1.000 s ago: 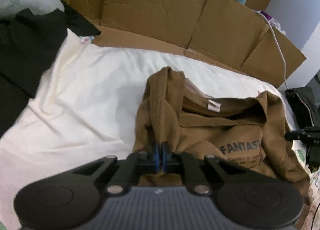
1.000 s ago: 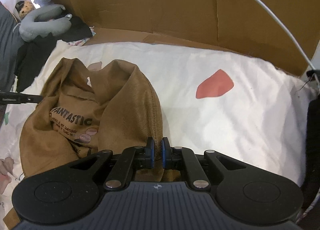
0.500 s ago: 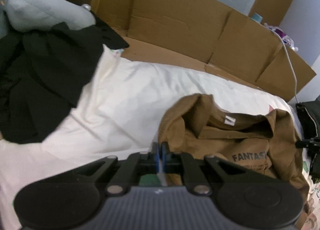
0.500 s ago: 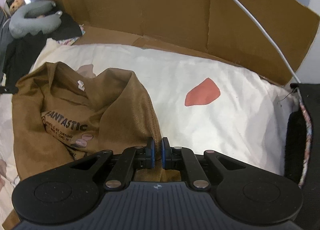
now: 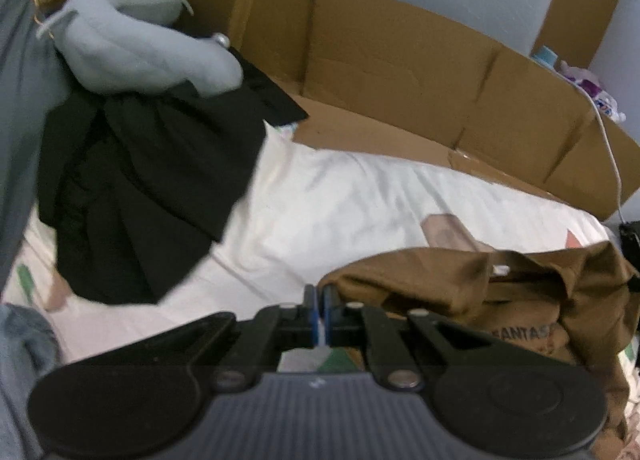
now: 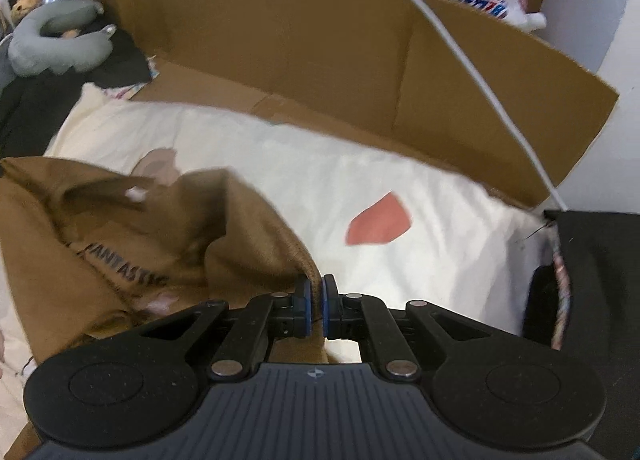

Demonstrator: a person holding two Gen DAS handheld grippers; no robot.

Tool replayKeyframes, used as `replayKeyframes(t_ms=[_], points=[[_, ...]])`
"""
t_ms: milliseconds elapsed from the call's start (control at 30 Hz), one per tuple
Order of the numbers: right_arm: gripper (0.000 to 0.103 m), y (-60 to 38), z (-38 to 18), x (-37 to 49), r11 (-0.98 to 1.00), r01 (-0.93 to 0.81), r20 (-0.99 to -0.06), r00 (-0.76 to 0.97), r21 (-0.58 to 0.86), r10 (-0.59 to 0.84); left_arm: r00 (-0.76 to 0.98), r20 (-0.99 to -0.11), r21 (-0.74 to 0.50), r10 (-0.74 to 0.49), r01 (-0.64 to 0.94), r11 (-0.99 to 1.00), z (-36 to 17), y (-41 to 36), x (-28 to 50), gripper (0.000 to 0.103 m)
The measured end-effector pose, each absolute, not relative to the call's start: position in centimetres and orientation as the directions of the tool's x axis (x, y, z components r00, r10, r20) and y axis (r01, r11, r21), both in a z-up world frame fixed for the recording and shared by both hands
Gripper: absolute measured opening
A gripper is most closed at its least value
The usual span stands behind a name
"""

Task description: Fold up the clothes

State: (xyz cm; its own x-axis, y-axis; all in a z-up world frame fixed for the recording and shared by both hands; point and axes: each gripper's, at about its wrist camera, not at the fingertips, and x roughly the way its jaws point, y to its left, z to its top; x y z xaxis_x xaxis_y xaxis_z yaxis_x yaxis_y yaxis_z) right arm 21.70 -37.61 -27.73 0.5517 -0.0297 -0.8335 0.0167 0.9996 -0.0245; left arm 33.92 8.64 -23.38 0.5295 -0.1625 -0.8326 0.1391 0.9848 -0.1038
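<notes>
A brown T-shirt [image 5: 500, 292] with "FANTASTIC" printed on it hangs stretched between my two grippers above a white bed sheet [image 5: 340, 195]. My left gripper [image 5: 319, 300] is shut on the shirt's left edge, which runs off to the right. In the right wrist view my right gripper [image 6: 316, 292] is shut on the shirt's [image 6: 140, 227] right edge, with the cloth draping to the left. The collar label [image 6: 134, 192] shows near the top.
Cardboard panels [image 5: 400, 71] wall the far side of the bed. A black garment [image 5: 140, 187] and a grey neck pillow [image 5: 132, 55] lie at the left. A white cable [image 6: 480, 71] crosses the cardboard. A dark object [image 6: 592, 280] sits at the right edge.
Both grippers have moved apart and up, pulling the shirt wider. The left view has swung left, showing more of the black garment and the pillow.
</notes>
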Motion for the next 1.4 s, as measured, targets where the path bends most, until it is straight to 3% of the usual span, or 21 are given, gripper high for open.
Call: replayKeyframes(t_ms=[367, 1100, 1200, 1267, 1400], points=[[0.003, -40.9, -28.6, 26.4, 0.995, -0.004, -0.817, 0.571, -0.097, -0.077, 0.56, -0.819, -0.052, -0.121, 0.138, 0.989, -23.7, 10.6, 36.6, 0.002], [0.003, -38.6, -37.6, 38.4, 0.949, -0.153, -0.857, 0.485, -0.276, -0.171, 0.44, -0.888, -0.098, -0.13, 0.096, 0.991, -32.3, 12.7, 42.5, 0.004], [0.003, -38.7, -38.1, 38.5, 0.955, -0.155, -0.866, 0.476, -0.252, -0.152, 0.43, -0.886, -0.152, -0.17, 0.077, 0.985, -32.5, 13.3, 42.4, 0.013], [0.004, -39.0, -38.2, 38.3, 0.962, -0.161, -0.875, 0.467, -0.222, -0.124, 0.428, -0.879, -0.2, -0.211, 0.071, 0.977, -32.6, 13.7, 42.1, 0.029], [0.008, -40.0, -37.8, 37.6, 0.968, -0.163, -0.871, 0.483, -0.189, -0.089, 0.437, -0.855, -0.3, -0.279, 0.022, 0.954, -33.0, 14.5, 41.1, 0.036]])
